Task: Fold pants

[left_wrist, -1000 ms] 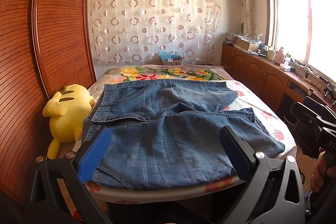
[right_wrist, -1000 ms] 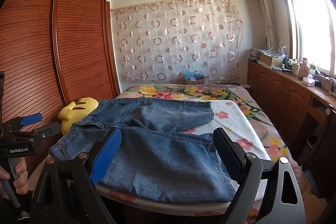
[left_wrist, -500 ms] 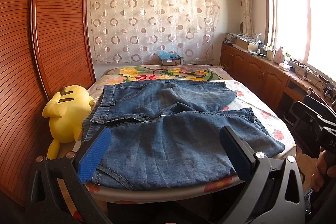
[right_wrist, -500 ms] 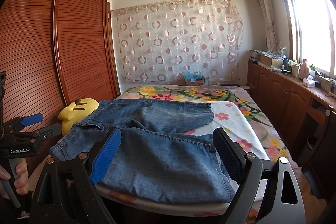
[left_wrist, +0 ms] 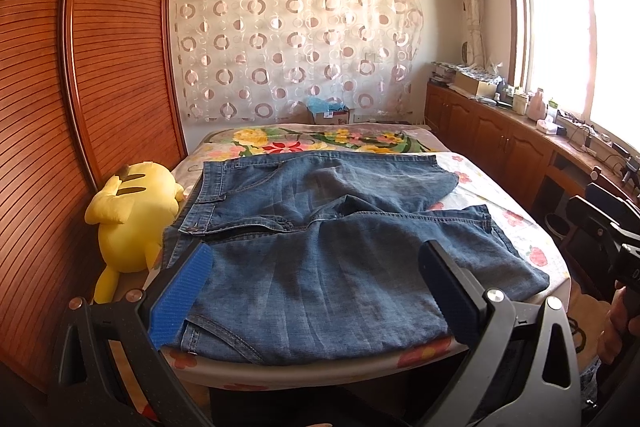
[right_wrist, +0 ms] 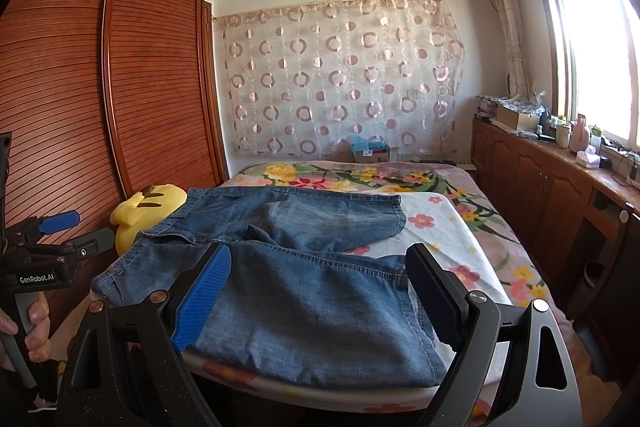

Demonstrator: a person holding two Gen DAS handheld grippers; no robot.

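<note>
Wooden wardrobe [left_wrist: 80, 107] along the left wall, bed [left_wrist: 472, 179] with a flowered sheet, jeans [left_wrist: 320, 259] spread across its near end, yellow plush toy [left_wrist: 132, 215] wedged beside them, left gripper [left_wrist: 312, 291] and right gripper [right_wrist: 316, 291] above the near edge, fingers spread wide, holding nothing

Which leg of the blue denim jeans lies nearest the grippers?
The lower leg of the blue denim jeans, at the bed's near edge; the other lies behind it toward the curtain.
</note>
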